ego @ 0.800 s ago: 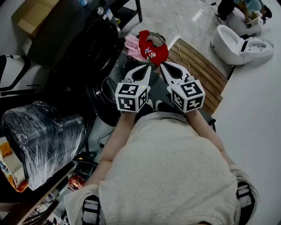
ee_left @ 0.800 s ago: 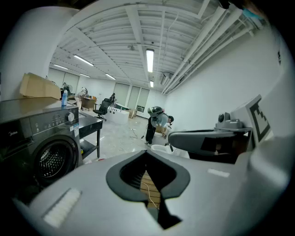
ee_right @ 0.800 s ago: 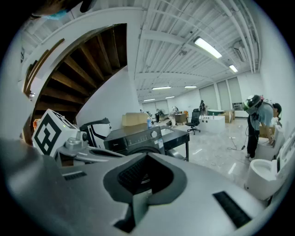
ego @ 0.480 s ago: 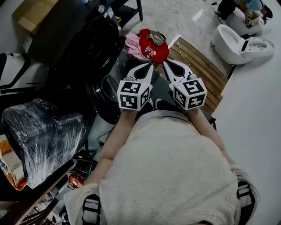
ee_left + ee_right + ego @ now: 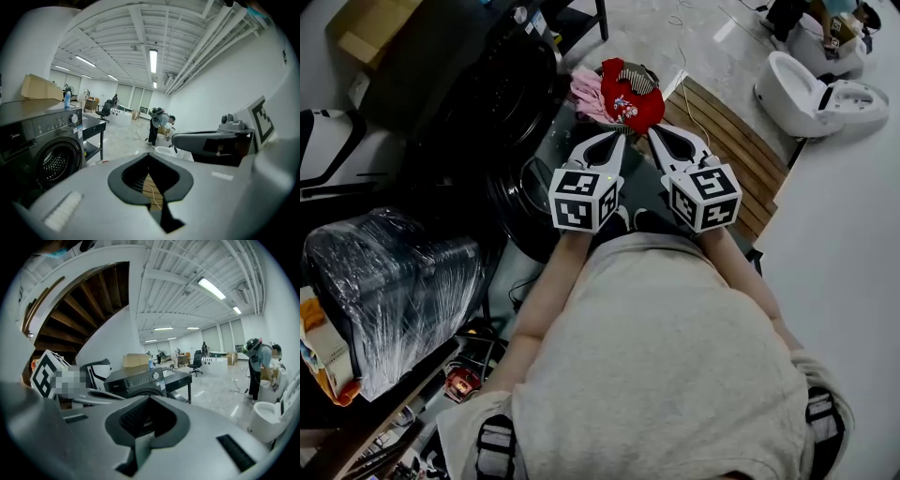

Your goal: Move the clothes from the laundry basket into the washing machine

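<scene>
A heap of clothes lies on the floor ahead in the head view: a red garment [image 5: 628, 94] on top, a pink one [image 5: 584, 87] to its left. Any basket under them is hidden. The dark washing machine [image 5: 478, 84] stands at upper left, its round door [image 5: 523, 211] swung open. It also shows in the left gripper view, washing machine [image 5: 44, 140], and in the right gripper view, washing machine [image 5: 140, 378]. My left gripper [image 5: 619, 141] and right gripper [image 5: 654, 133] are side by side just short of the clothes. Both are shut and empty.
A slatted wooden platform [image 5: 727, 141] lies right of the clothes. White toilet-like units [image 5: 811, 89] stand at the far right. A plastic-wrapped bundle [image 5: 384, 281] and clutter fill the left side. A cardboard box [image 5: 366, 33] sits on the machine. A person [image 5: 157, 124] bends over far off.
Almost nothing: both grippers stay shut and side by side, and the whole view has shifted only slightly.
</scene>
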`<state>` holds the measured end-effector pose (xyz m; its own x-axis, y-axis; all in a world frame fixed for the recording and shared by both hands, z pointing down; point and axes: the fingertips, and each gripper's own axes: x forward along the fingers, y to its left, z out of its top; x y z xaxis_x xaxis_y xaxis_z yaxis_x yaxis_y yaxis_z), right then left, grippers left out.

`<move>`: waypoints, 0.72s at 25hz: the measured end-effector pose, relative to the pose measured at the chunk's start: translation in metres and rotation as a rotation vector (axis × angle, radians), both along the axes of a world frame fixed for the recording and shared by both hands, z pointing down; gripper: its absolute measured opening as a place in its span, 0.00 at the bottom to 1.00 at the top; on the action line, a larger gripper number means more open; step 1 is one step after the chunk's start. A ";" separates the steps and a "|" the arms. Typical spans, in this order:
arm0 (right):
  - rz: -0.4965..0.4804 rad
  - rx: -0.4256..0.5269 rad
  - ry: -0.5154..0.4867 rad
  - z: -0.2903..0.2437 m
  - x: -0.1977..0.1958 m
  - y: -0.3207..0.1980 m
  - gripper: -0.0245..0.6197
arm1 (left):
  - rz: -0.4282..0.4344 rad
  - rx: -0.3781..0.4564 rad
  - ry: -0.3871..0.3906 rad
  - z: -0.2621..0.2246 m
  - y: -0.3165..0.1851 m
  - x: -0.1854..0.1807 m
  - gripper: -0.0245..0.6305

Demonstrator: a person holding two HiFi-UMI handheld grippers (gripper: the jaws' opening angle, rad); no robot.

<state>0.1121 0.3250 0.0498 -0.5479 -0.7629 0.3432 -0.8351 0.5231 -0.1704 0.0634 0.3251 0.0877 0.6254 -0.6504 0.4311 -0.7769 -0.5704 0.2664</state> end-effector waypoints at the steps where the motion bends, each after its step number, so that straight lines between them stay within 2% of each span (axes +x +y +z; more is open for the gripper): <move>1: 0.005 0.004 -0.015 -0.001 -0.002 -0.003 0.05 | -0.001 0.001 -0.001 0.000 -0.002 -0.004 0.05; 4: 0.015 0.011 -0.043 -0.003 -0.012 -0.011 0.05 | -0.014 -0.001 0.006 0.002 -0.008 -0.020 0.05; 9: 0.005 -0.022 -0.031 0.008 -0.033 -0.015 0.05 | -0.035 -0.005 0.037 0.007 -0.021 -0.042 0.05; 15: 0.026 -0.061 -0.028 0.023 -0.032 -0.021 0.05 | -0.060 -0.030 0.118 0.015 -0.030 -0.050 0.05; 18: 0.017 -0.083 -0.019 0.033 -0.037 -0.035 0.05 | -0.054 -0.053 0.110 0.026 -0.042 -0.051 0.05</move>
